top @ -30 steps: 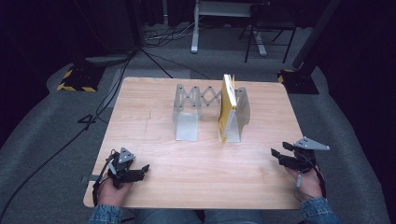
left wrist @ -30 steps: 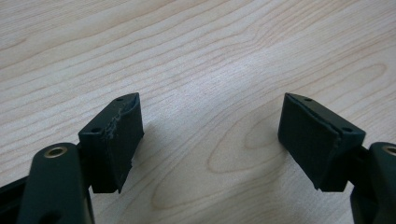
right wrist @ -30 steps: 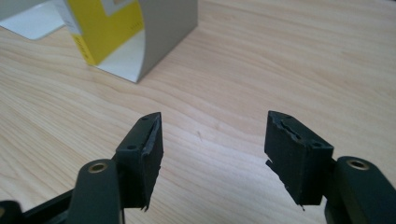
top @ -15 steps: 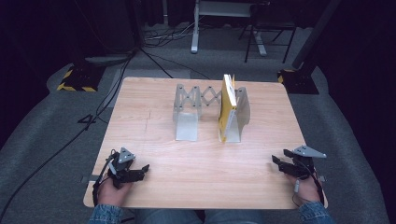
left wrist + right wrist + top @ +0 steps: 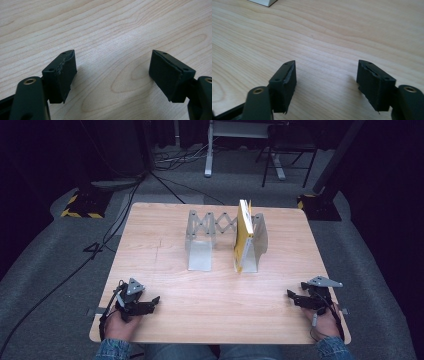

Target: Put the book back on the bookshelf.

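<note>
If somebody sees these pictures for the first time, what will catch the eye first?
Most likely the yellow book, standing upright in a grey folding rack at the far middle of the wooden table. Next come the two black grippers at the near edge: the left gripper and right gripper, both open and empty.
</note>
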Tool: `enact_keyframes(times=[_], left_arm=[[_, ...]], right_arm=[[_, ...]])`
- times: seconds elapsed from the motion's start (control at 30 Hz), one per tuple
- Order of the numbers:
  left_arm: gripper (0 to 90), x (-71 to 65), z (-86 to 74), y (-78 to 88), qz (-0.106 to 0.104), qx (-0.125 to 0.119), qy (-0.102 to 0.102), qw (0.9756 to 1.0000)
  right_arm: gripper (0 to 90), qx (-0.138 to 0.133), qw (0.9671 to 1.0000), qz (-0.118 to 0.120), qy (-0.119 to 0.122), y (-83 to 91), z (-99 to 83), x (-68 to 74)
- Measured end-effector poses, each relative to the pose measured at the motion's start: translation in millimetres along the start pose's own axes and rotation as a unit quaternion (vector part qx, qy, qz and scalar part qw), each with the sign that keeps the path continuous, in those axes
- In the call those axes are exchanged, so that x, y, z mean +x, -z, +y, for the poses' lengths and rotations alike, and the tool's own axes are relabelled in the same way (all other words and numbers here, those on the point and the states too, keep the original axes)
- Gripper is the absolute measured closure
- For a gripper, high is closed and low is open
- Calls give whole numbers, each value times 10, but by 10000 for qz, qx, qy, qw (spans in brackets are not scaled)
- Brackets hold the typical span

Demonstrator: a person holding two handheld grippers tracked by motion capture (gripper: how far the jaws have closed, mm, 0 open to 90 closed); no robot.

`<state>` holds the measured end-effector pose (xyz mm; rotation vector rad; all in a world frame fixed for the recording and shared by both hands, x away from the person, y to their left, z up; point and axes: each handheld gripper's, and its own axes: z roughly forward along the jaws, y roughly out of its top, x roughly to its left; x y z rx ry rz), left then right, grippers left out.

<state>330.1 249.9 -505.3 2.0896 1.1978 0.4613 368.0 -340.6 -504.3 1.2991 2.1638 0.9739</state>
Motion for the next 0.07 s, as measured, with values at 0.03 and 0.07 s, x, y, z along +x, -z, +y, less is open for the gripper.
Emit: enact_keyframes(times=[0.03,0.07], left_arm=[[227,0,0,1,1,2,-3,10000],[227,0,0,1,1,2,-3,10000]], right_arm=[[234,29,10000,27,29,-2,1,4],[234,29,10000,27,29,-2,1,4]])
